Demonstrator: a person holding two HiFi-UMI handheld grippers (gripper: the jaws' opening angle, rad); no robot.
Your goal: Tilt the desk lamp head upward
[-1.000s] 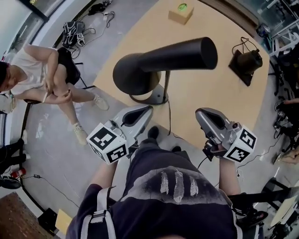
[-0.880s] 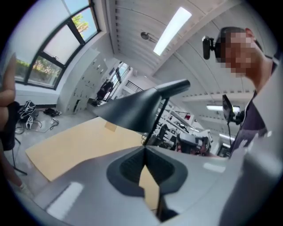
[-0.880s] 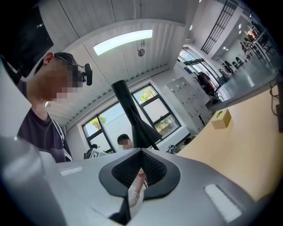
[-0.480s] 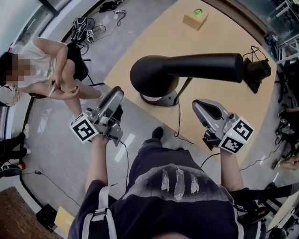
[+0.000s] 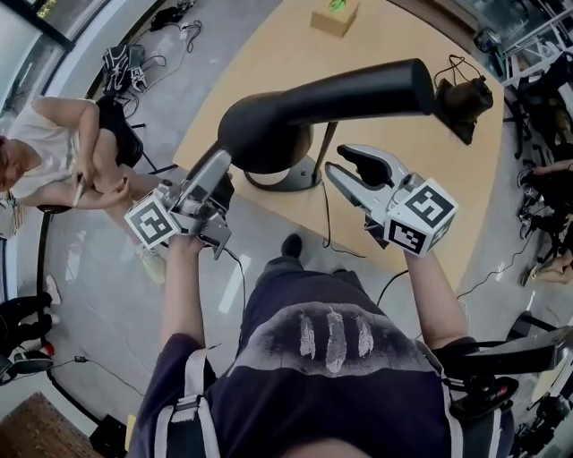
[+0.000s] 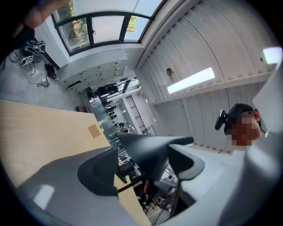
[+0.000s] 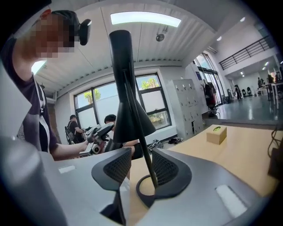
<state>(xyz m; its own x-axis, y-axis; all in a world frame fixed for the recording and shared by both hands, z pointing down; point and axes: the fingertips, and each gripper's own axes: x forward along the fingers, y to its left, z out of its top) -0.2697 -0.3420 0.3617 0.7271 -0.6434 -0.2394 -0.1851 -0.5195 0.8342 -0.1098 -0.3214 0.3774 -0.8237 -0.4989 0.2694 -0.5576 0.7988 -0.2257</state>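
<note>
Left gripper (image 6: 143, 163): jaws wide apart, just been opening. The flared end of the lamp head (image 5: 340, 94) shows between the pads, and neither pad presses on it. Right gripper (image 7: 140, 169): jaws apart, less wide, also just been opening. The thin stem (image 5: 324, 152) and the ring base (image 5: 291, 182) show through the gap farther off, with nothing gripped. One black desk lamp, base standing near the table's (image 5: 394, 54) near edge. Its long head lies roughly level above the base, wide end by the left gripper over the near left edge, narrow end toward the right edge. One cable (image 5: 325, 219) runs from the base across the near edge. One small cardboard box (image 5: 334, 16) with a green mark sits at the far edge. One black device (image 5: 461, 103) with its own cord sits near the right edge. Two grippers, one per hand. One seated person (image 5: 54, 152) off the table, beyond its left edge.
</note>
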